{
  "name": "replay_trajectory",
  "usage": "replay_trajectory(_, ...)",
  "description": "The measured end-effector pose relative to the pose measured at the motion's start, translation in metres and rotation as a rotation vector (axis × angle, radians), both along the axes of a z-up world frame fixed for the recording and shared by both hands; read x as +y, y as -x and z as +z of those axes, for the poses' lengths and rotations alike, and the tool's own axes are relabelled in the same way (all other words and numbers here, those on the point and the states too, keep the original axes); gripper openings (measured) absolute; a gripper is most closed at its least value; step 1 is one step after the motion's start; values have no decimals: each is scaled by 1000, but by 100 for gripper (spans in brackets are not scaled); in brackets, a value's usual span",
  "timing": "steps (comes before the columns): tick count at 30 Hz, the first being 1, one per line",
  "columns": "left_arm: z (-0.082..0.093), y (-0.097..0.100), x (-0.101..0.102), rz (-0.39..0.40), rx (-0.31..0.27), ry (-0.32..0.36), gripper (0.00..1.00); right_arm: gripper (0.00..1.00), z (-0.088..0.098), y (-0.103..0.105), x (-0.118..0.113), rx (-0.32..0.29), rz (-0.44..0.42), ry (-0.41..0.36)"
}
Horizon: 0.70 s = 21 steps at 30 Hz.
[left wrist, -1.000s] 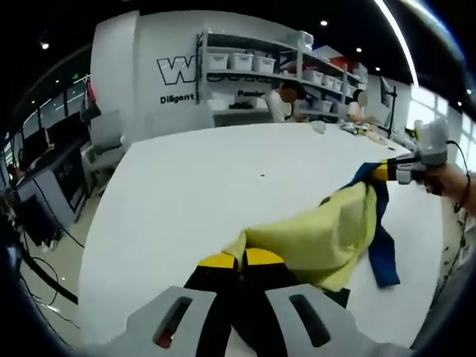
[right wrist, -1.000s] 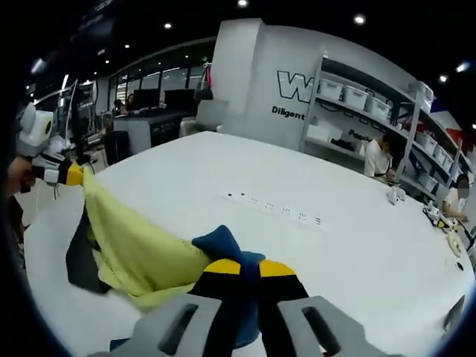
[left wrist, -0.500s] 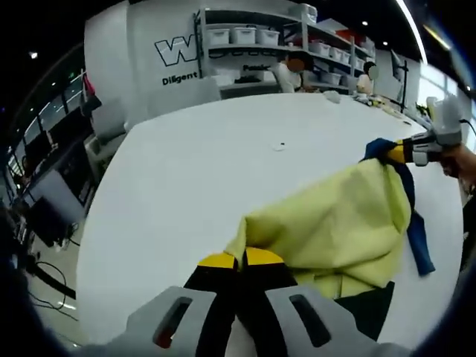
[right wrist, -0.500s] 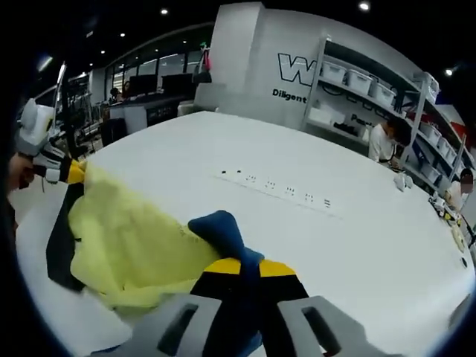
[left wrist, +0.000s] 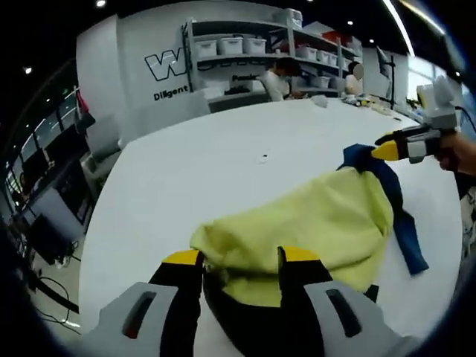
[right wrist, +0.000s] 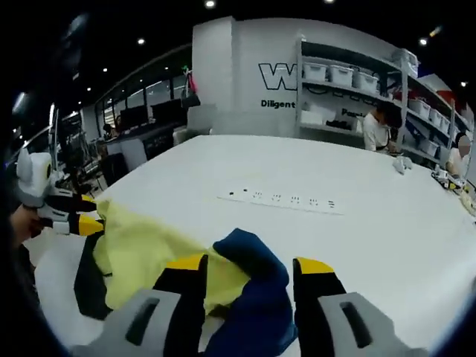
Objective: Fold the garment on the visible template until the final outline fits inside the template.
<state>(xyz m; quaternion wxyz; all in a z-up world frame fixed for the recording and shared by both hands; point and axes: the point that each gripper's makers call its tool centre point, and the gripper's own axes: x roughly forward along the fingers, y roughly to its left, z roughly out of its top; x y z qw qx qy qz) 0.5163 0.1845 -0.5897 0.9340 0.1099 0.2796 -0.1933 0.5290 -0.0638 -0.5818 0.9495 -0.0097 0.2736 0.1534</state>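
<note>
Soft, crumpled yellow garment [left wrist: 297,227] w/ navy-blue trim lies bunched on the smooth white table [left wrist: 201,171], a dark patch showing under its near edge. Left claw [left wrist: 242,260] w/ yellow tips is spread wide, holding nothing, cloth just past its jaws; right claw [right wrist: 251,266] likewise wide open w/ the blue fold [right wrist: 256,286] lying loose between its jaws. Back wall [right wrist: 245,67] shows a big "W" & "Diligent"; rest unreadable.

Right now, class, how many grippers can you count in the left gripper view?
2. The left gripper rises open from the bottom, jaws either side of the yellow garment. The right gripper is at the right edge, open, by the blue collar.
</note>
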Motion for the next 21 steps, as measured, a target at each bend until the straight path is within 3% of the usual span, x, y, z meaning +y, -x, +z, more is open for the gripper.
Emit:
replay_trajectory(3, 2, 10, -11, -25, 3, 3, 50, 54, -1, 13, 11, 18, 13, -23)
replay_trajectory(9, -6, 29, -30, -58, 38, 34, 54, 57, -14, 37, 34, 69, 57, -35)
replay_trajectory(12, -8, 38, -41, -84, 40, 51, 55, 56, -20, 46, 40, 100, 58, -58)
replay_trajectory(14, -14, 47, -51, -133, 26, 28, 57, 56, -26, 53, 48, 116, 79, -50)
replay_trajectory(21, -32, 61, -69, -159, 68, 60, 56, 49, -43, 69, 68, 180, 89, -98)
